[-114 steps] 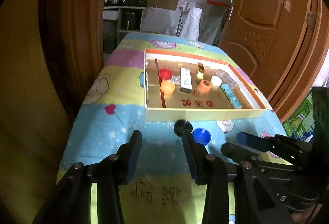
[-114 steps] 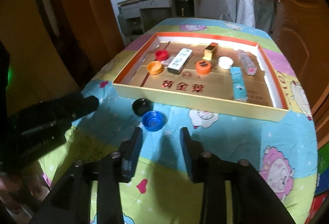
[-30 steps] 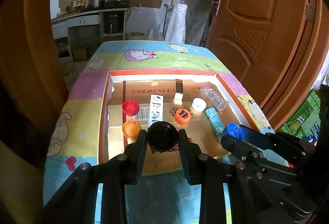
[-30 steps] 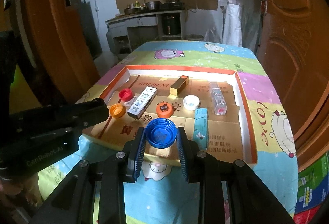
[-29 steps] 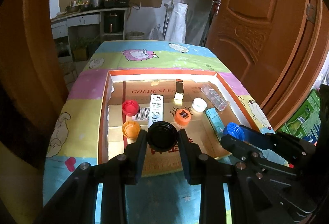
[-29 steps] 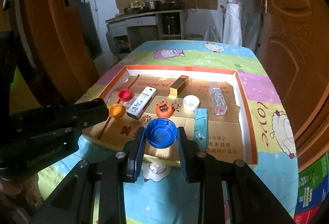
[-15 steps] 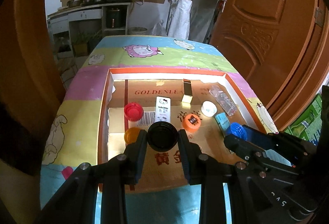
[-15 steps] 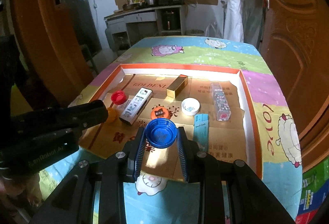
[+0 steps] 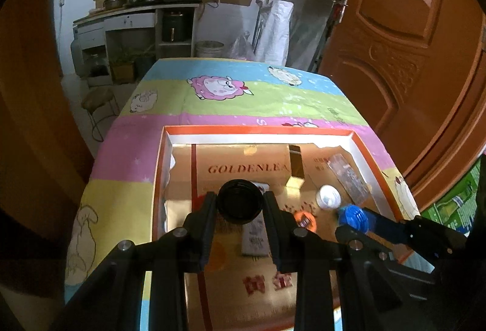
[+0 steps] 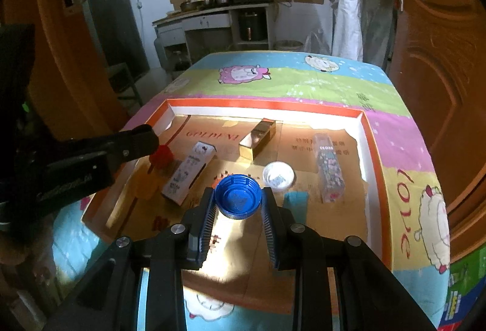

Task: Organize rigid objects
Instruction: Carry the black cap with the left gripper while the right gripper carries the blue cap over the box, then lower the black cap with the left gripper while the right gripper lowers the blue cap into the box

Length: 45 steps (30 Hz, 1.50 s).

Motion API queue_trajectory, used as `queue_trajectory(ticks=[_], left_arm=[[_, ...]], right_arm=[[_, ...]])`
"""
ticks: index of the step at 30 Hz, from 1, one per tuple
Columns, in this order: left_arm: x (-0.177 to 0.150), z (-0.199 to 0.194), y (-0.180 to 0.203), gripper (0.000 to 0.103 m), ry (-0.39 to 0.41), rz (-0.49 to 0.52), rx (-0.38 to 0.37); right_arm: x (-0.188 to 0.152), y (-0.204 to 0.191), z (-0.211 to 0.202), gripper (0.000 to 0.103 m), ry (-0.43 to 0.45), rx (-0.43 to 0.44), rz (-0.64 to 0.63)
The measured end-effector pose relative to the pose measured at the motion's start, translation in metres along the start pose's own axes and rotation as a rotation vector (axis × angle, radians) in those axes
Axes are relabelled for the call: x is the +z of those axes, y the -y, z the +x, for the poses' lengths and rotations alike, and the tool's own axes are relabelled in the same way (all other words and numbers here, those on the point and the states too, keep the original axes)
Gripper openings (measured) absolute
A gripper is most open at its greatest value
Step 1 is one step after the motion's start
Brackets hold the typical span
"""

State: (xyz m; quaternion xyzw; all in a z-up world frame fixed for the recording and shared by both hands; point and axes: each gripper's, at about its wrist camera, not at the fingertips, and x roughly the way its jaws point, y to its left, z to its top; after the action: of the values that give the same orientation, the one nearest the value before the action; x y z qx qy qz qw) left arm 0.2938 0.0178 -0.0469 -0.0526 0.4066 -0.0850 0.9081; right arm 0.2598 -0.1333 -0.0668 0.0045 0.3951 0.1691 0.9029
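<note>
Over box (image 10: pixel 375 145): left tool (image 9: pixel 240 205) grips black cap (image 9: pixel 240 206); right tool (image 10: pixel 238 203) grips ribbed blue cap (image 10: pixel 238 196).

Left tongs (image 9: pixel 240 208) hide most of the orange cap (image 9: pixel 305 218).

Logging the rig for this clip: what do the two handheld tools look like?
Both are matte black. The left tool and right tool have two flat fingers on angular arms with silver screw heads. The right tool's pads are ribbed. The left tool's body bears pale lettering, too blurred to read. No cables or sleeves show.
</note>
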Motion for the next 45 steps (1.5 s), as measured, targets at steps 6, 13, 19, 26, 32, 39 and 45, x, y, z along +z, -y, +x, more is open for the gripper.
queue_trajectory(ticks=[6, 13, 19, 26, 32, 39, 45], left_arm=[[0.015, 0.016, -0.007, 0.031, -0.008, -0.018, 0.014], [0.027, 0.034, -0.015, 0.031, -0.025, -0.027, 0.028], [0.034, 0.047, -0.02, 0.031, -0.046, -0.037, 0.032], [0.04, 0.059, -0.024, 0.031, -0.066, -0.046, 0.034], [0.038, 0.068, -0.025, 0.031, -0.084, -0.042, 0.033], [0.036, 0.077, -0.027, 0.031, -0.107, -0.049, 0.03], [0.036, 0.084, -0.024, 0.031, -0.147, -0.03, 0.042]], right_arm=[[0.018, -0.004, 0.019, 0.031, -0.01, 0.023, -0.022], [0.035, -0.005, 0.039, 0.031, -0.026, 0.045, -0.026], [0.042, -0.004, 0.05, 0.031, -0.034, 0.048, -0.035], [0.042, -0.004, 0.06, 0.031, -0.049, 0.058, -0.035], [0.041, -0.003, 0.067, 0.031, -0.063, 0.06, -0.028], [0.041, -0.001, 0.08, 0.031, -0.088, 0.068, -0.027], [0.04, -0.001, 0.085, 0.031, -0.101, 0.062, -0.032]])
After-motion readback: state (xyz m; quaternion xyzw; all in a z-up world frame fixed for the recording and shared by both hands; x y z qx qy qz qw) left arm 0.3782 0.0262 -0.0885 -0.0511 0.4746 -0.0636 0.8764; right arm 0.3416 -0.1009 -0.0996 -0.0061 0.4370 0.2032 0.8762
